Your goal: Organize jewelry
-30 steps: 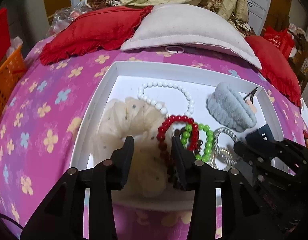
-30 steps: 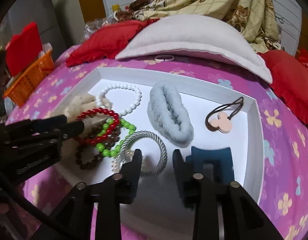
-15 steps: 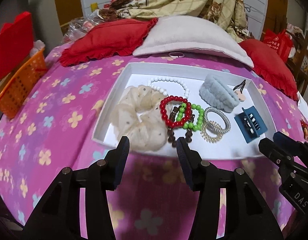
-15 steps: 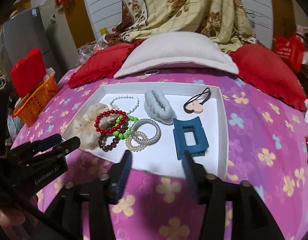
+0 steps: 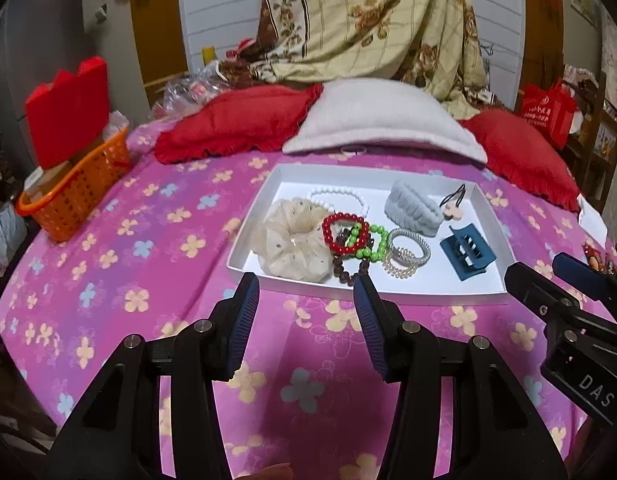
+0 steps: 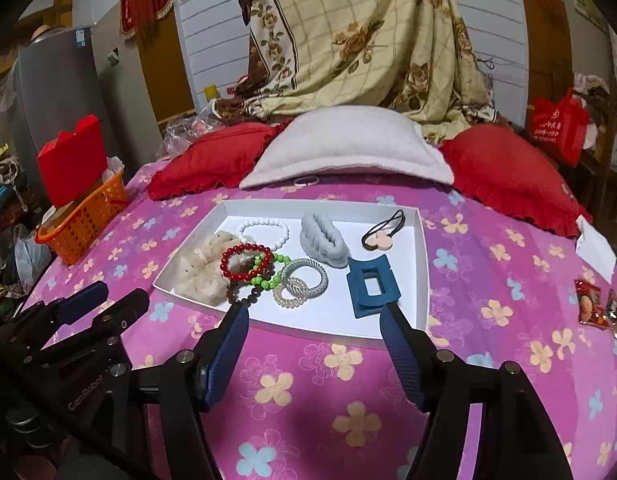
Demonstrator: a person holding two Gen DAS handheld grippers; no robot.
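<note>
Looked over a bed under a pink flowered cover (image 5: 148,272), with a red pillow (image 5: 244,120), a pale pillow (image 5: 380,120) and a second red pillow (image 5: 520,148) along the far side and a cream flowered quilt (image 5: 368,20) heaped behind them. Saw an orange basket (image 5: 76,192) at the left edge of the bed and snack packets (image 6: 592,300) on the cover at the far right.

Found the jewelry gathered in a shallow white tray (image 5: 388,172) in the middle of the cover:
- At the left, a cream scrunchie (image 5: 292,240), with a white bead bracelet (image 5: 340,192) just behind it.
- Beside those, a red bead bracelet (image 5: 328,232) overlapping a green bead bracelet (image 5: 378,248) and a brown bead bracelet (image 5: 340,272).
- Next, a silver coil hair tie (image 5: 410,244) overlapping a clear coil hair tie (image 5: 396,270).
- Further right, a grey fluffy hair clip (image 5: 412,208), a hair tie with a pink charm (image 5: 452,206) and a blue claw clip (image 5: 468,252).

Found the left gripper (image 5: 304,280) above the cover on the near side of the tray, jaws partly apart and gripping nothing. Caught the right gripper (image 6: 314,308) alongside it, also short of the tray, jaws opening, wider than the left pair, nothing between them. Touched no piece of jewelry with either.
</note>
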